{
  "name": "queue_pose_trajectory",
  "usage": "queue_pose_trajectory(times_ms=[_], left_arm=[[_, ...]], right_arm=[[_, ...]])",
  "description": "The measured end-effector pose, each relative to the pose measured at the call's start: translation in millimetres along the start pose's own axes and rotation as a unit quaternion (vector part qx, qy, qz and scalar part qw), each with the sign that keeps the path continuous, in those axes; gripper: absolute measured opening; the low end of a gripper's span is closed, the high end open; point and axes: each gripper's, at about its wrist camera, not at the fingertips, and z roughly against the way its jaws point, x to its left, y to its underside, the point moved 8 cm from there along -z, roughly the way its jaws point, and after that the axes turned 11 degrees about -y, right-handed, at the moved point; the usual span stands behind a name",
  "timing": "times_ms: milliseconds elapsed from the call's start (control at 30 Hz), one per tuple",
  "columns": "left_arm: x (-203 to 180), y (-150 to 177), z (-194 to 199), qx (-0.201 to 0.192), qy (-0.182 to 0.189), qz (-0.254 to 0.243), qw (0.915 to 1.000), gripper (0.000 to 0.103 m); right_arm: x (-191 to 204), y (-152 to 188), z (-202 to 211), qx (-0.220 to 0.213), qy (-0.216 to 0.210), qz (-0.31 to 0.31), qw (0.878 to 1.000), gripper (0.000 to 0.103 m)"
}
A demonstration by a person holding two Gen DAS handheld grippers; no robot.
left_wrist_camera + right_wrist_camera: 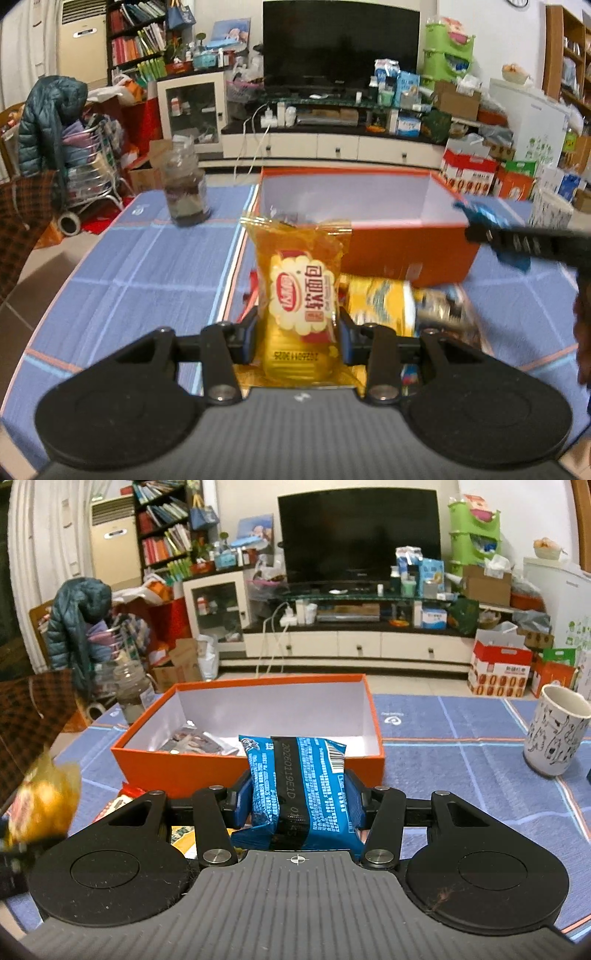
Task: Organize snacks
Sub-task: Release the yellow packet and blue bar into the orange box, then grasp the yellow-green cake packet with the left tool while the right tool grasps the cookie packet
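Presently both grippers carry snacks above the blue checked tablecloth [461, 731]. Left gripper [297, 334]: fingers clamped on a yellow soft-bread packet [299, 291], held upright before the orange box [406, 251]. Right gripper [299, 805]: fingers clamped on a blue snack packet [299, 786], near the box's front wall. Silver pouches [199, 743] lie inside the box. More packets [399, 306] lie on the cloth beside it. Jar [186, 184] at left, patterned mug [554, 731] at right.

Evenly lit indoors, soft shadows only. Strong fisheye bending and dark corners at frame edges. Motion blur on yellow packets [402, 306] just right of left gripper [299, 332], and on snack at right view's left edge.
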Motion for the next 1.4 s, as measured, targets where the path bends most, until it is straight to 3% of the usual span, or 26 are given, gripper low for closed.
queue_pose_trajectory(times_ms=[200,400,467,500,600,633,667,700,867,967,1033,1233,1400], left_arm=[[-9.8,-46.2,-32.7,-0.002,0.019,0.009,0.9998,0.038],[-37.2,-98.7,-97.4,0.023,0.039,0.018,0.9988,0.038],[-45.2,-113.2,-117.8,0.034,0.046,0.017,0.9982,0.052],[-45.5,-117.2,-124.9,0.044,0.042,0.018,0.998,0.07],[-31.0,-117.2,-108.4,0.034,0.039,0.034,0.9981,0.075],[-25.2,-112.5,-96.9,0.021,0.048,0.038,0.9979,0.084],[-15.9,-103.9,-82.5,0.008,0.051,0.044,0.9977,0.091],[-6.5,-93.9,-70.3,-0.002,0.05,0.05,0.9975,0.093],[35.1,-31.8,-30.6,-0.014,0.033,0.076,0.9964,0.093],[52.8,-3.7,-26.4,-0.001,0.017,0.1,0.9948,0.093],[56.1,2.6,-27.5,0.002,0.008,0.093,0.9956,0.093],[62.8,9.7,-22.7,-0.003,0.017,0.087,0.996,0.093],[67.1,9.2,-25.0,0.0,0.02,0.089,0.9958,0.093]], right_arm=[[-10.3,-3.2,4.2,0.002,-0.005,-0.011,1.0,0.037],[-10.0,-40.8,-39.7,0.002,-0.007,-0.012,1.0,0.037],[-9.8,-59.9,-68.0,0.012,-0.015,-0.029,0.999,0.04],[-10.6,-66.5,-80.2,0.02,-0.014,-0.038,0.999,0.042],[-8.6,-76.1,-77.6,0.018,-0.009,-0.04,0.999,0.048],[-6.8,-75.3,-64.3,0.005,-0.009,-0.033,0.999,0.06],[-6.9,-69.6,-45.5,-0.008,0.0,-0.027,1.0,0.077],[-8.3,-61.9,-29.1,-0.016,0.013,-0.026,0.999,0.082],[-11.7,35.3,48.7,-0.004,0.035,-0.075,0.997,0.084],[-1.4,89.3,68.1,0.027,0.042,-0.133,0.99,0.083],[6.7,113.0,73.1,0.03,0.059,-0.137,0.988,0.083],[35.7,134.5,70.4,-0.004,0.116,-0.111,0.987,0.083],[49.2,143.5,54.7,-0.003,0.127,-0.108,0.986,0.083]])
